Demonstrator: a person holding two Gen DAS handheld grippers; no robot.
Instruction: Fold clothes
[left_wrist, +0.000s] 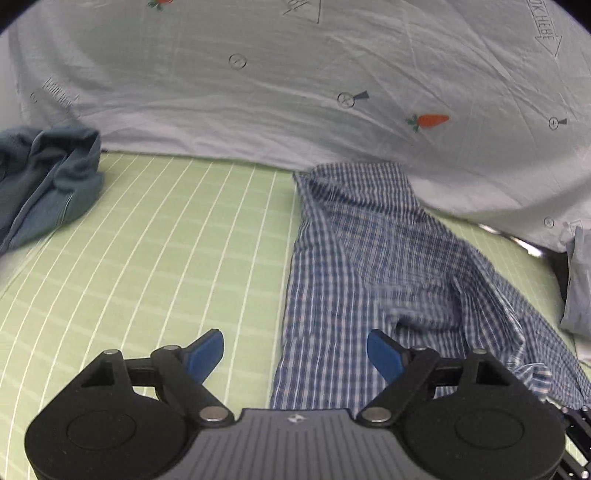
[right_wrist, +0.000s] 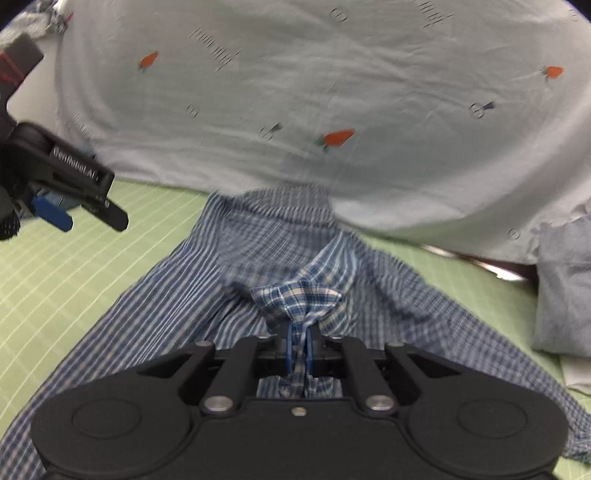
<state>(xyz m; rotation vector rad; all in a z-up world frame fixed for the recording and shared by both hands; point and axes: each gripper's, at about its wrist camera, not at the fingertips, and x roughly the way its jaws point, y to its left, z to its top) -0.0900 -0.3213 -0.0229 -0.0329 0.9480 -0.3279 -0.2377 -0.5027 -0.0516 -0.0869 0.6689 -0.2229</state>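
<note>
A blue and white checked shirt (left_wrist: 369, 258) lies spread on the green gridded mat (left_wrist: 166, 240). My left gripper (left_wrist: 295, 354) is open and empty, low over the shirt's left edge, its blue fingertips (left_wrist: 207, 354) wide apart. My right gripper (right_wrist: 300, 350) is shut on a bunched fold of the checked shirt (right_wrist: 295, 236) and holds it lifted off the mat. The left gripper also shows at the left of the right wrist view (right_wrist: 62, 199).
A crumpled dark blue garment (left_wrist: 48, 177) lies at the mat's far left. A pale blue folded garment (right_wrist: 565, 288) sits at the right edge. A white sheet with carrot prints (left_wrist: 295, 74) hangs behind the mat.
</note>
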